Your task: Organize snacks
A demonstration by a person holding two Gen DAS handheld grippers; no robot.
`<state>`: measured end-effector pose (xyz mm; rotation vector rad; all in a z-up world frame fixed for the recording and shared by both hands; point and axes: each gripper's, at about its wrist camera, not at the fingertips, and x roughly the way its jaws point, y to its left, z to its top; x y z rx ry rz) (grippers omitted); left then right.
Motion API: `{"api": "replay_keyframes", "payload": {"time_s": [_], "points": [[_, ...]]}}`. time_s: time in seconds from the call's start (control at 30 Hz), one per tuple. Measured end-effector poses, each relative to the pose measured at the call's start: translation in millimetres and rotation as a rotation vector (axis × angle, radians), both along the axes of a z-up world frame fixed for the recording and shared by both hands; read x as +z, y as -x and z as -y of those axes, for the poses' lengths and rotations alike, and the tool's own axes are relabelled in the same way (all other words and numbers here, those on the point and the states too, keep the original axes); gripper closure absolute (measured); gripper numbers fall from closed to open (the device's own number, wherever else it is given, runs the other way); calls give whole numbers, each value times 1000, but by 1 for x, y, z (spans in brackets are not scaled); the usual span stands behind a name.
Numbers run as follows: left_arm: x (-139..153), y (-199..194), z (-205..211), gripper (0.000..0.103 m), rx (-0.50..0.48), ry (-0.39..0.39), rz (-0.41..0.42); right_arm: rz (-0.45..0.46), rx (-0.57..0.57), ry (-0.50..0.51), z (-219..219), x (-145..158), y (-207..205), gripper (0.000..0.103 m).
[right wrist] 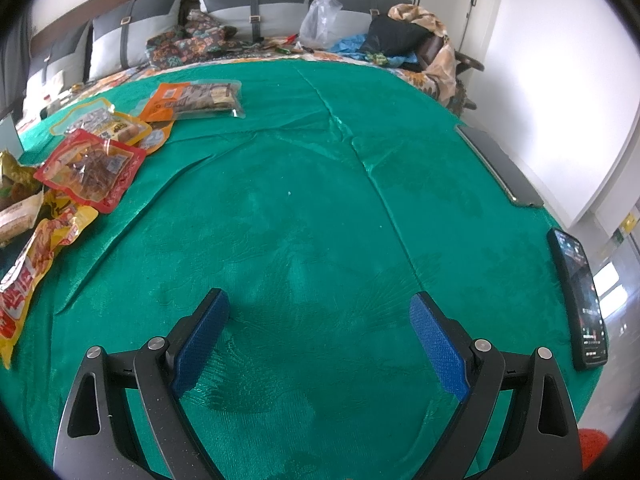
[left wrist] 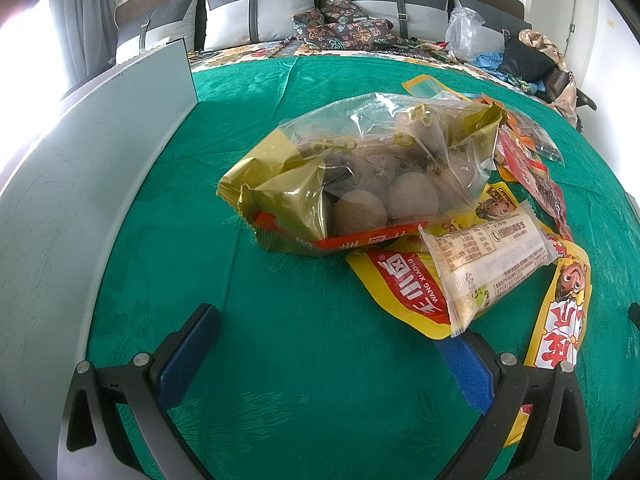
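Both tongs, left gripper (left wrist: pixel 328 344) and right gripper (right wrist: pixel 320 320), spread and empty. We list snack packets (left wrist: pixel 460 272) unsorted beside grey tray (left wrist: pixel 80 200); sorting not begun.

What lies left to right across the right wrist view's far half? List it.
Red jerky packet → orange snack packet → bare green cloth → dark flat slab at the edge → phone.
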<state>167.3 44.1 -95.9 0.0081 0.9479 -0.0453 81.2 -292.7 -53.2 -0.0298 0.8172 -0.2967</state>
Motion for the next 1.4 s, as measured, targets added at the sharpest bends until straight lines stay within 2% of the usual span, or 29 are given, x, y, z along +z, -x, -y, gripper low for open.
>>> {"api": "replay_keyframes", "payload": {"time_s": [0.17,0.6,1.4], "points": [[0,0,0,0,0,0,0,1,0,22,-2,0,0,9],[0,0,0,0,0,0,0,-3,7,-34,2,-1,0,9],[0,0,0,0,0,0,0,-3,7,-39,4,-1,-1,9]]}}
